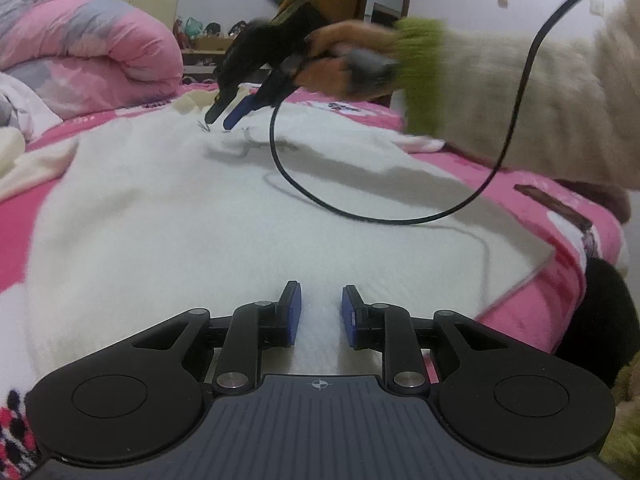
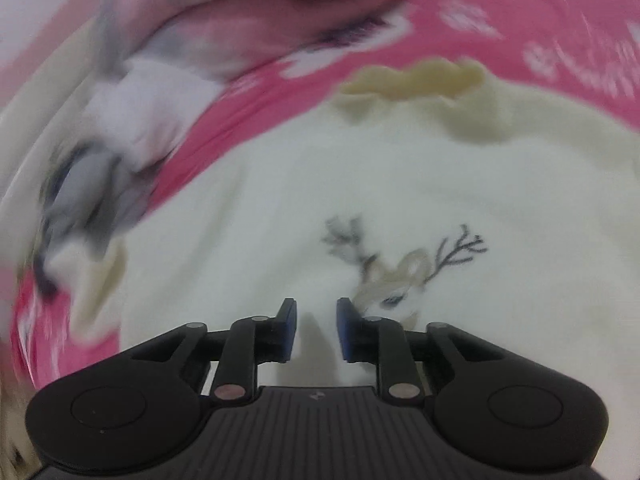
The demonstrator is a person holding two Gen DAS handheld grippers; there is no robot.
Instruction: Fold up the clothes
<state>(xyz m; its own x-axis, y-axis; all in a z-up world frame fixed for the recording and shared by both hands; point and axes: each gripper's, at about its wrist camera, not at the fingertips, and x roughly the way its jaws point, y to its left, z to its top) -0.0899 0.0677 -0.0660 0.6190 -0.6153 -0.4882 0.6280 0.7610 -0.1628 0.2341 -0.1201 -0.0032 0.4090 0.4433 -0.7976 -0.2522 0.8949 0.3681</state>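
A white fluffy sweater [image 1: 160, 208] lies spread flat on the pink bed. Its cream collar [image 2: 420, 76] is at the far end, and an embroidered reindeer [image 2: 400, 280] sits on the chest. My left gripper [image 1: 320, 286] hovers low over the near part of the sweater, open, with only fabric showing in the gap. My right gripper [image 2: 313, 302] is open just above the chest, left of the reindeer, with nothing between its pads. In the left wrist view the right gripper [image 1: 219, 122] points down at the sweater's far part, held by a hand in a green-cuffed sleeve [image 1: 520, 92].
A rolled pink quilt [image 1: 92, 48] lies at the far left of the bed. A black cable [image 1: 400, 216] loops over the sweater. The pink sheet [image 1: 520, 184] ends at the bed's right edge. Blurred grey and white cloth [image 2: 100, 160] lies left of the sweater.
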